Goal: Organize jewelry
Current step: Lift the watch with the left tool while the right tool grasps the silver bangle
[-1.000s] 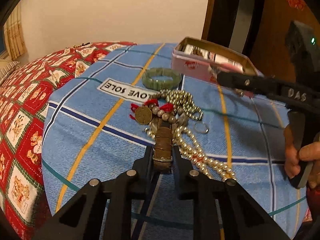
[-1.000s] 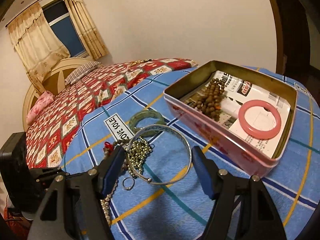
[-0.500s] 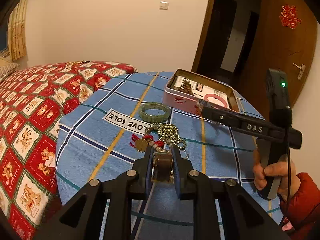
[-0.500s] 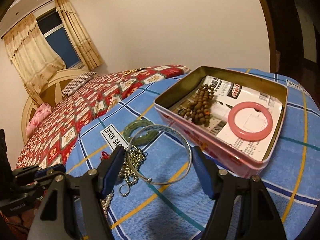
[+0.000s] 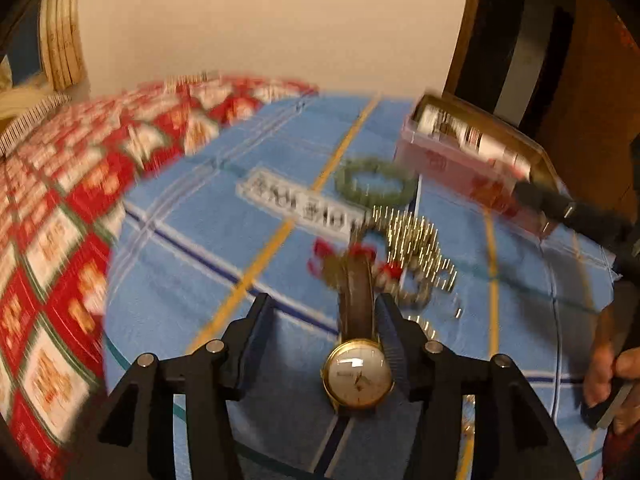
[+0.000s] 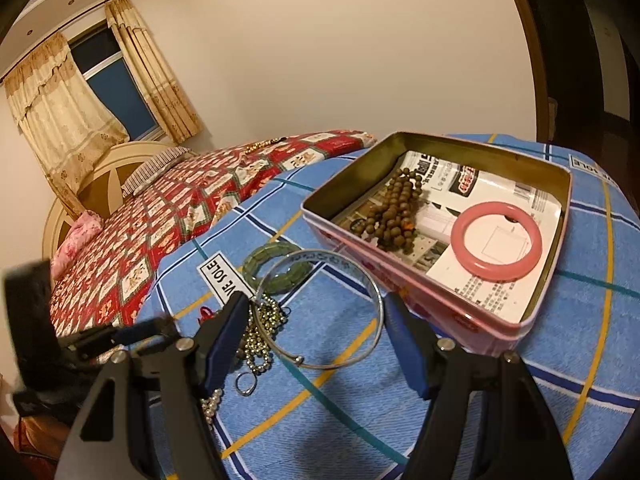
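1. Left gripper (image 5: 326, 320): jaws have just been opening; earlier they clamped the watch (image 5: 357, 374), which now rests against the right finger only.
2. Watch strap runs lengthwise away between the fingers, dial nearest.
3. Right gripper (image 6: 314, 330): spread jaws grip the silver bangle (image 6: 318, 308), as before.

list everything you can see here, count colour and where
tin: 1, pink, gold inside, on the blue cloth
pink bangle: 1, in the tin
bead string: 1, brown, in the tin
silver bangle: 1, between the right gripper's fingers
green bracelet: 1, on the cloth by the tin
ball chain: 1, pale gold, heaped on the cloth
watch: 1, gold case, brown strap, leaning on one finger
blue cloth: 1, checked
left gripper: black, jaws just opened
right gripper: blue pads
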